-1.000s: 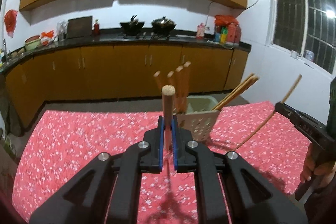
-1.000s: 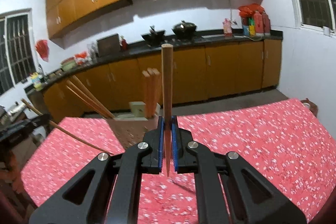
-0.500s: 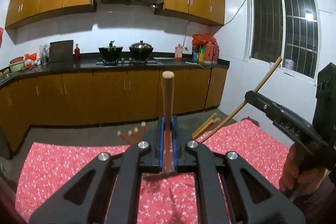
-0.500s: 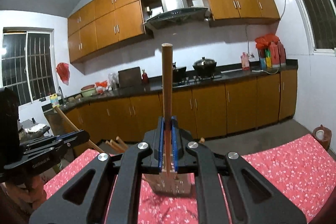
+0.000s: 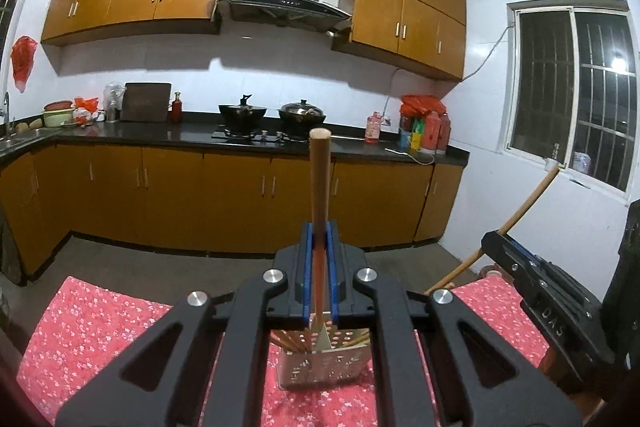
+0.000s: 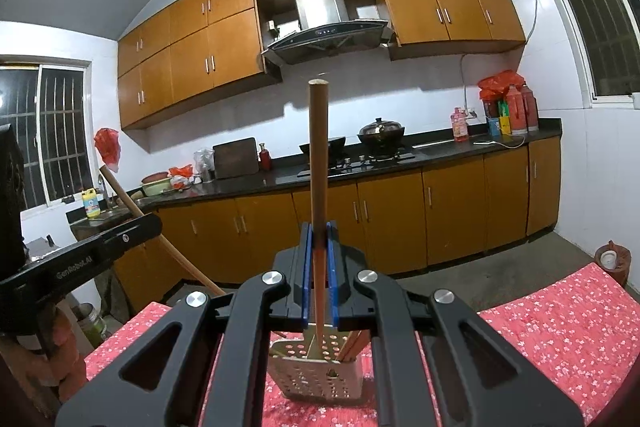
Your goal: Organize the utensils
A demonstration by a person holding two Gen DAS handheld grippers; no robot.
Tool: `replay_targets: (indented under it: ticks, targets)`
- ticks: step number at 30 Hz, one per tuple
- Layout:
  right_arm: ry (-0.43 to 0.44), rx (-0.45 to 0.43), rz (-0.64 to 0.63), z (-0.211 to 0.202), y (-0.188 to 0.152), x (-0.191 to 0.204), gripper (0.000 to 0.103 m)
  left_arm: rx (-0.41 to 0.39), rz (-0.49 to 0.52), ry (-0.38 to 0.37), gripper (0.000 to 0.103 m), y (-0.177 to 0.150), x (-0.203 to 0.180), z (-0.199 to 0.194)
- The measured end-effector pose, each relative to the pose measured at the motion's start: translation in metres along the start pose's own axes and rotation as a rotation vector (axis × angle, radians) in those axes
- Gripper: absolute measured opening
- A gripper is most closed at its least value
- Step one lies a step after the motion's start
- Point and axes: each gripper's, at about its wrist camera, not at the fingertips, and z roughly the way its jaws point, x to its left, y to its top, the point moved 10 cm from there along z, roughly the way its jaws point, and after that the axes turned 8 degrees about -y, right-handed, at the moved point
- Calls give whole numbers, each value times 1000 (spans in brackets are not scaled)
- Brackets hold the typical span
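Observation:
My left gripper [image 5: 319, 247] is shut on a wooden chopstick [image 5: 320, 183] that stands upright between its blue pads. Below it, on the red flowered tablecloth [image 5: 92, 323], a perforated utensil holder [image 5: 324, 363] holds several chopsticks. My right gripper [image 6: 319, 247] is shut on another upright chopstick [image 6: 318, 163], above the same holder [image 6: 320, 371]. The right gripper [image 5: 536, 279] shows at the right of the left wrist view, its chopstick [image 5: 524, 207] slanting. The left gripper [image 6: 100, 243] shows at the left of the right wrist view, with its chopstick [image 6: 132, 207].
Beyond the table's far edge lie a bare floor [image 5: 120, 259] and a run of brown kitchen cabinets [image 5: 180, 195] under a dark counter with two woks [image 5: 242, 113]. A window [image 5: 576, 119] is in the right wall. A hand [image 6: 60, 351] holds the left gripper.
Both grippers have risen with their chopsticks and tipped up, so the table has sunk low in both views. The holder now sits right beneath the fingers of each.

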Motion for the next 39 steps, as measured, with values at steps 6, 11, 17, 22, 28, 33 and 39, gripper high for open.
replay_targets:
  ticks: [6, 11, 17, 22, 28, 33, 39]
  targets:
    - [-7, 35, -43, 20, -17, 10, 8, 33, -5, 13, 8, -16, 5, 19]
    - [-8, 69, -57, 31, -32, 13, 8, 57, -1, 16, 8, -29, 9, 32]
    - [7, 122, -67, 41, -45, 16, 8, 87, -17, 10, 8, -37, 16, 45]
    - [32, 136, -40, 38, -44, 15, 31, 75, -33, -5, 15, -35, 16, 42]
    - [42, 102, -28, 25, -30, 12, 32, 43, -55, -21, 20, -28, 17, 28]
    - [28, 69, -23, 6, -22, 4, 44, 7, -64, -11, 29, -21, 23, 7]
    - [-17, 43, -7, -26, -27, -11, 75, -16, -55, 37, 55, -33, 38, -34]
